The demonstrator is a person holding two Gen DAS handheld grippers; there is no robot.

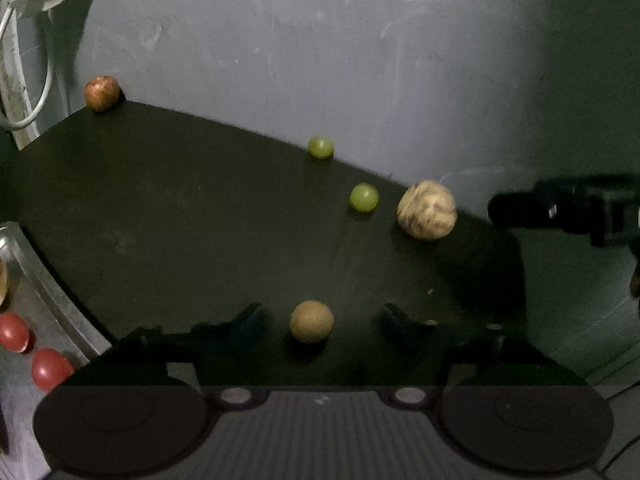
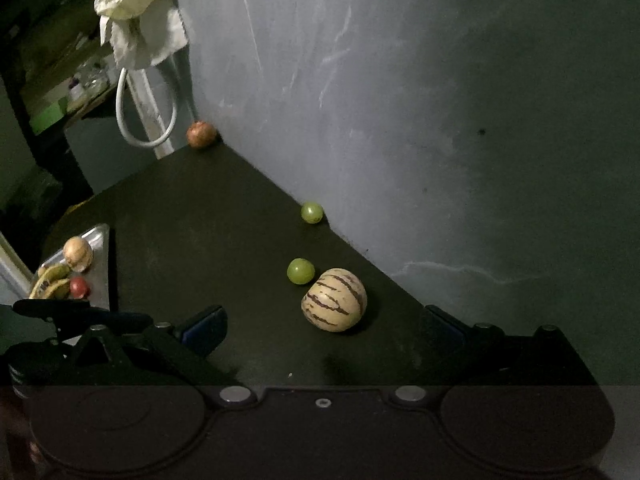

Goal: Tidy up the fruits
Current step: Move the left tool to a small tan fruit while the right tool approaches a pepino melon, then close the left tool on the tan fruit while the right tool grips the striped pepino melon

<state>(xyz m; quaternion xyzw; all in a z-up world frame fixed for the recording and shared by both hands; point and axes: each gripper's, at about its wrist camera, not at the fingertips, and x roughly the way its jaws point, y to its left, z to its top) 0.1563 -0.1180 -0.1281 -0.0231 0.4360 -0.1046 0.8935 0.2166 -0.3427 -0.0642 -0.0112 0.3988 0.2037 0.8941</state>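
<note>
Lying scattered on dark surface (image 2: 192, 240) against scuffed grey wall (image 2: 400, 80): fruits; both claws released, left claw (image 1: 318, 316) straddling brown fruit (image 1: 311, 321), right claw (image 2: 324, 324) near striped melon (image 2: 334, 299).

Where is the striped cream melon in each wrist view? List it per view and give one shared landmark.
Left wrist: striped cream melon right of centre, by the wall.
Right wrist: same melon at centre, ahead of the open right gripper.
Shared landmark: the green grape just to its left.

No readable text, label or number anywhere
</note>
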